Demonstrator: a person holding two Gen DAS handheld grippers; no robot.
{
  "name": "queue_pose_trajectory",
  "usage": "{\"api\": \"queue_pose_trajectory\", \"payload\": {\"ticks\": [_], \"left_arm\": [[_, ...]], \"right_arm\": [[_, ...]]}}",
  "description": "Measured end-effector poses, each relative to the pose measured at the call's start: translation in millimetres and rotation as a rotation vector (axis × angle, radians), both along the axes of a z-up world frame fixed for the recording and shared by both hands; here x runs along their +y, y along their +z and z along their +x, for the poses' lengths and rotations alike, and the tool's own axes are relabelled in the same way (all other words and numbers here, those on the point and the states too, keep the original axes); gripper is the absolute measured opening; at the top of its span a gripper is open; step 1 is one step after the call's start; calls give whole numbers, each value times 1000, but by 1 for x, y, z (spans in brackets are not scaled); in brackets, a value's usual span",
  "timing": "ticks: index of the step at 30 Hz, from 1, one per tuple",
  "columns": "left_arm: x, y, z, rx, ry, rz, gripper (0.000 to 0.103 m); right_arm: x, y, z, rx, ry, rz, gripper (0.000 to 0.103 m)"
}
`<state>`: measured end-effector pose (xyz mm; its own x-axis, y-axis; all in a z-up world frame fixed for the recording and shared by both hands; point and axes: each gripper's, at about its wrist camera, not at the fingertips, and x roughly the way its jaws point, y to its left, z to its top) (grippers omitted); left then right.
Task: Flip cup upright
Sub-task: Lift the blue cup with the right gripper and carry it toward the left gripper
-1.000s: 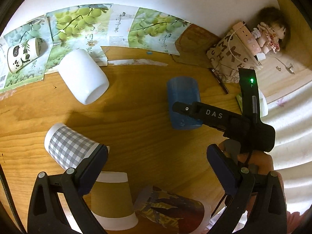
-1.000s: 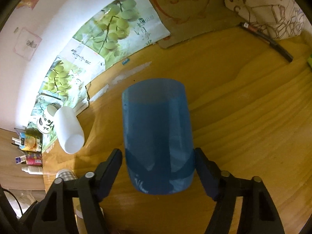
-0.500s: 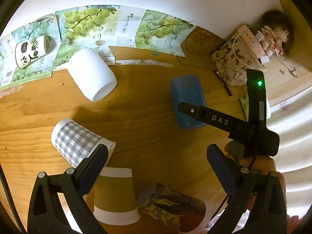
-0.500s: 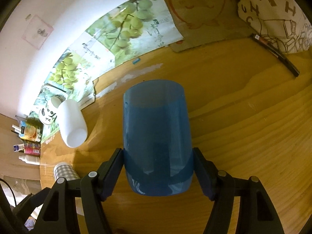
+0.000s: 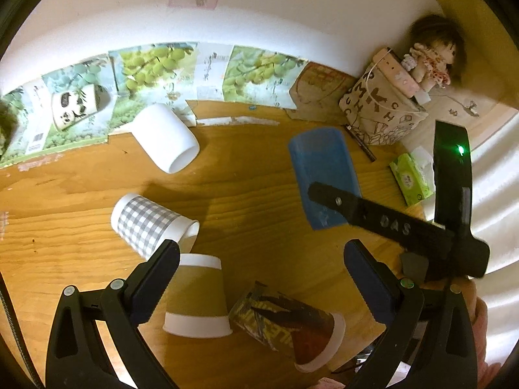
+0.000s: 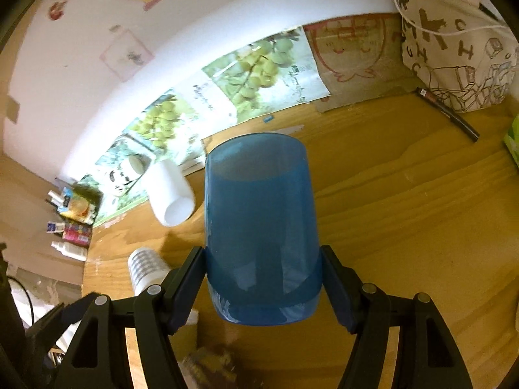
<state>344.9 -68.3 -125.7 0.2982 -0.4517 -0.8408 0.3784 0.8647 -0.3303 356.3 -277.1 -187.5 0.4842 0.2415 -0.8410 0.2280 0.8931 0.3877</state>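
A translucent blue cup (image 6: 261,227) is clamped between the fingers of my right gripper (image 6: 262,278), near its open end; its closed base points away from the camera. It is tilted, with the far end raised off the wooden table (image 6: 405,210). In the left wrist view the blue cup (image 5: 321,171) shows with the right gripper's black finger across it. My left gripper (image 5: 259,278) is open and empty, hovering above a tan paper cup (image 5: 198,298) standing upside down.
Other cups lie on their sides: a white one (image 5: 165,136), a grey checked one (image 5: 146,223), a dark printed one (image 5: 285,327) and a panda mug (image 5: 78,107). A patterned bag (image 5: 379,113), a pen (image 5: 360,142) and a green tissue pack (image 5: 412,178) sit at the right.
My right gripper has closed on the blue cup and lifted and tilted it, so more wall shows behind. My left gripper has drawn back and up.
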Motion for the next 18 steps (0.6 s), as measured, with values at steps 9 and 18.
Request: {"api": "queue_pose_trajectory", "payload": {"ticks": [9, 18], "left_arm": [[19, 24, -51, -100, 19, 47, 101], [51, 34, -110, -169, 100, 111, 101]], "right_arm": [[20, 28, -54, -61, 35, 3, 70], [47, 50, -117, -124, 78, 9, 70]]}}
